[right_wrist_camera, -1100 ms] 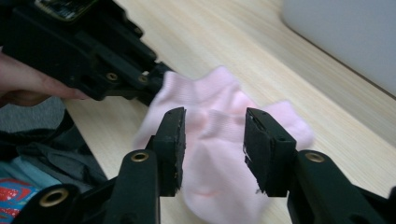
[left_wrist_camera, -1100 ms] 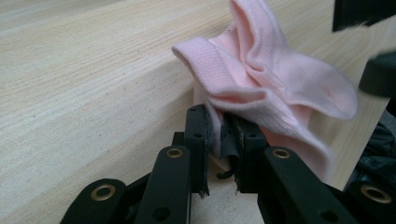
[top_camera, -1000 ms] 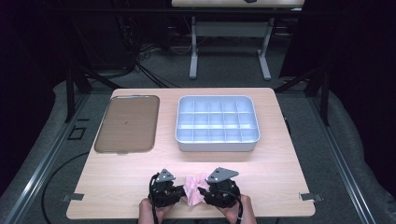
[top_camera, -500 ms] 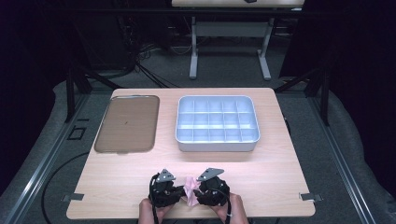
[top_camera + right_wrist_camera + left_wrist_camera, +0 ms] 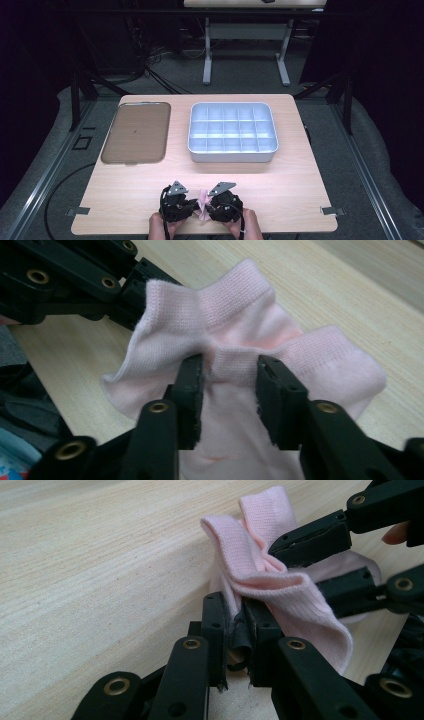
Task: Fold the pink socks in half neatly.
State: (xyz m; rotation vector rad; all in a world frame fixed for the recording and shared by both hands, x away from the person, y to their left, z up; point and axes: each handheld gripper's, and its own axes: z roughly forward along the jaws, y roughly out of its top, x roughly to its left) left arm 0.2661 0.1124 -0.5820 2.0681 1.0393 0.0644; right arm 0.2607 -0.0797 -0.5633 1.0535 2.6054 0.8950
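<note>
Right gripper (image 5: 216, 202) sits closer to the left gripper (image 5: 189, 206) than it did 1 s ago; the gap between the 2 has narrowed, with the pink sock (image 5: 202, 210) bunched between them at the near table (image 5: 280, 190) edge, well short of the compartment tray (image 5: 232, 132). Judgement: the 2 tools are converging on the cuff, likely to open or fold it, so the work is at the grasping stage.

Left gripper (image 5: 235, 630): jaws nearly together, clamped on a fold of the sock (image 5: 280, 585), fabric draping over the right-hand jaw. The other gripper's jaws come in from the right of that view, one above and one below the same fold.

Right gripper (image 5: 230, 375): jaws partly apart, a band of ribbed cuff (image 5: 235, 365) between them; both jaw faces appear to touch fabric, but I can't tell whether it has a firm hold. Sock (image 5: 240, 325) lies flat beyond.

Brown tray (image 5: 136, 132) left of the compartment tray, untouched.
</note>
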